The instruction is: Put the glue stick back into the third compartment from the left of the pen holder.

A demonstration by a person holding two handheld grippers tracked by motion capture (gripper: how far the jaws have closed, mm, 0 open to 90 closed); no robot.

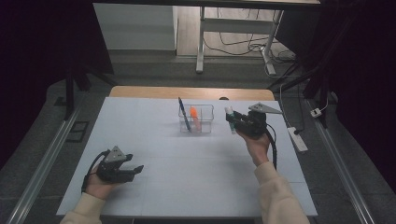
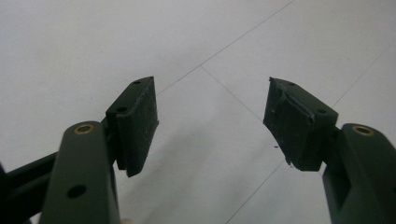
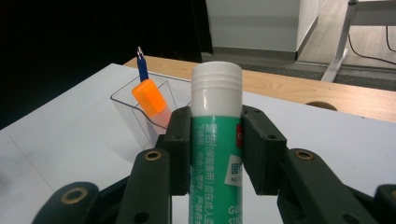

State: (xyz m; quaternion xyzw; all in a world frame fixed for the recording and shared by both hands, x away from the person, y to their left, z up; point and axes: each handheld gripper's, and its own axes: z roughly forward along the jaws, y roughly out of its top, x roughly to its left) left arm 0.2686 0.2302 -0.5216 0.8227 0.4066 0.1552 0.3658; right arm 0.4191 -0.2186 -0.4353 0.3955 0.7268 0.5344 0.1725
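So the right gripper [image 3: 215,154] had its jaws clamped on a glue stick [image 3: 215,140], green label with a white cap, held upright. From the high view that stick [image 1: 229,119] was only a little sliver just right of the clear organizer box [image 1: 196,119]; the right gripper view was where you could actually read it as glue and see the pads squeezing both sides. That same view showed the orange thing [image 3: 149,97] and the blue pen [image 3: 141,67] sticking out of the box. The left gripper [image 2: 210,121] sat apart with its jaws spread and nothing between them, just bare table [image 2: 93,46] under it; the high view put it [image 1: 133,170] near the front left corner. Surface was a white mat [image 1: 140,130] on a wooden table [image 1: 140,91], with desk legs [image 1: 201,42] and cables [image 1: 243,44] on the floor behind.
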